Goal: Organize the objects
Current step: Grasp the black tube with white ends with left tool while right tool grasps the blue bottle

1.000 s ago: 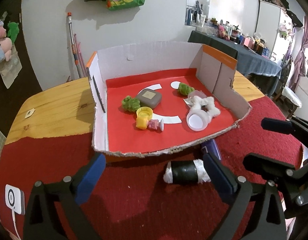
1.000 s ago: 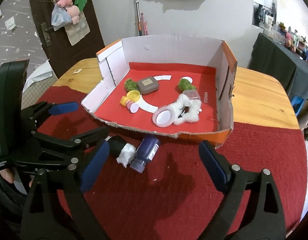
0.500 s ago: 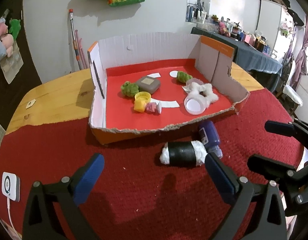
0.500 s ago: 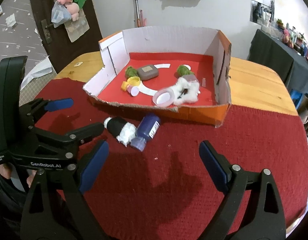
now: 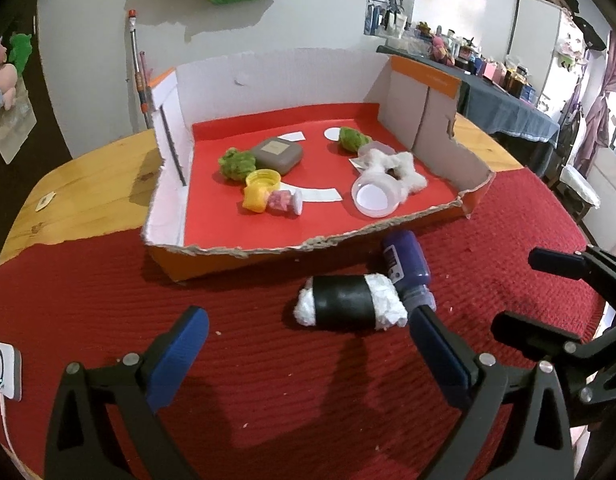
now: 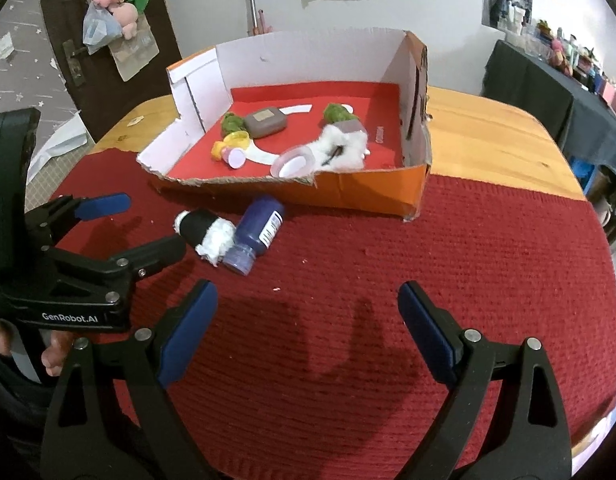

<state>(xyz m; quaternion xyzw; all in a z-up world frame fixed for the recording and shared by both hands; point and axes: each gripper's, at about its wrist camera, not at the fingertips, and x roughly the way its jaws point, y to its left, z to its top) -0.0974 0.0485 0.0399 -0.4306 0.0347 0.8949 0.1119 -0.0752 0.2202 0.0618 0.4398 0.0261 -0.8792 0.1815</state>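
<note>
Left gripper (image 5: 308, 344): black plastic frame, triangular cut-outs in each finger arm, blue pads (image 5: 180, 356) on the inner faces, silver screw heads at the joints. Right gripper (image 6: 308, 320): same build, same blue pads (image 6: 424, 332). In the right wrist view, lower left of frame, the left unit's black body carries white lettering "GenRobot.AI".

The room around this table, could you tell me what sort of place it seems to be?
Probably a lived-in home room: a wooden table under a red cloth, plush toys hanging on a door, and a cluttered side table.
</note>
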